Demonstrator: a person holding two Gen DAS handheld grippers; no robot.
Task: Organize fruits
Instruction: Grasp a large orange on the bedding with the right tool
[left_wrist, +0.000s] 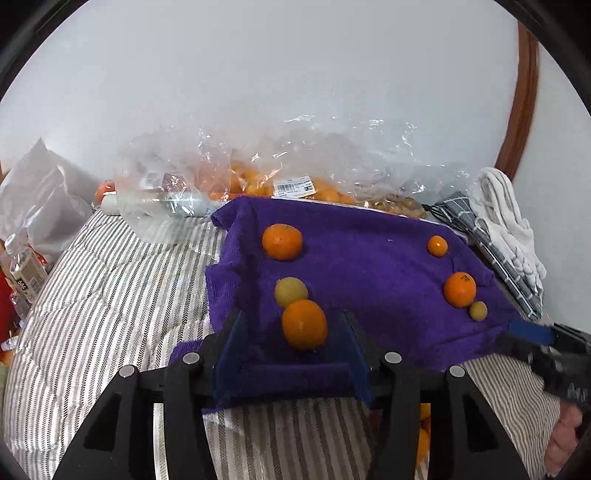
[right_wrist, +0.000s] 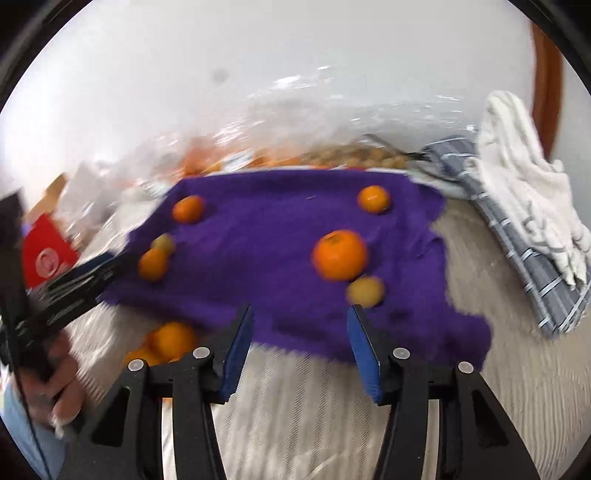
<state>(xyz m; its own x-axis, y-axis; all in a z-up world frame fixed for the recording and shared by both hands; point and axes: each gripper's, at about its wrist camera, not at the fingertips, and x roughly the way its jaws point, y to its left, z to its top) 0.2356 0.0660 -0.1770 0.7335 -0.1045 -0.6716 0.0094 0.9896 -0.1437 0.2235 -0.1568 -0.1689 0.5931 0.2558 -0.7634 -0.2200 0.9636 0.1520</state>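
Observation:
A purple towel (left_wrist: 369, 258) lies on striped bedding with fruit in two groups. On its left side sit an orange (left_wrist: 282, 242), a yellow-green fruit (left_wrist: 291, 291) and a second orange (left_wrist: 304, 324). That second orange lies between the tips of my left gripper (left_wrist: 291, 326), which is open with a gap on both sides. On the right side are a small orange (left_wrist: 437, 245), a larger orange (right_wrist: 340, 254) and a small yellow fruit (right_wrist: 365, 291). My right gripper (right_wrist: 300, 315) is open and empty just in front of the yellow fruit. The right wrist view is blurred.
Clear plastic bags of oranges (left_wrist: 258, 181) lie behind the towel. A white cloth (right_wrist: 524, 184) on a checked cloth (right_wrist: 535, 280) lies at the right. Bottles (left_wrist: 22, 269) stand at the left. Loose oranges (right_wrist: 170, 339) lie on the bedding (left_wrist: 110, 295) near a hand (right_wrist: 62, 387).

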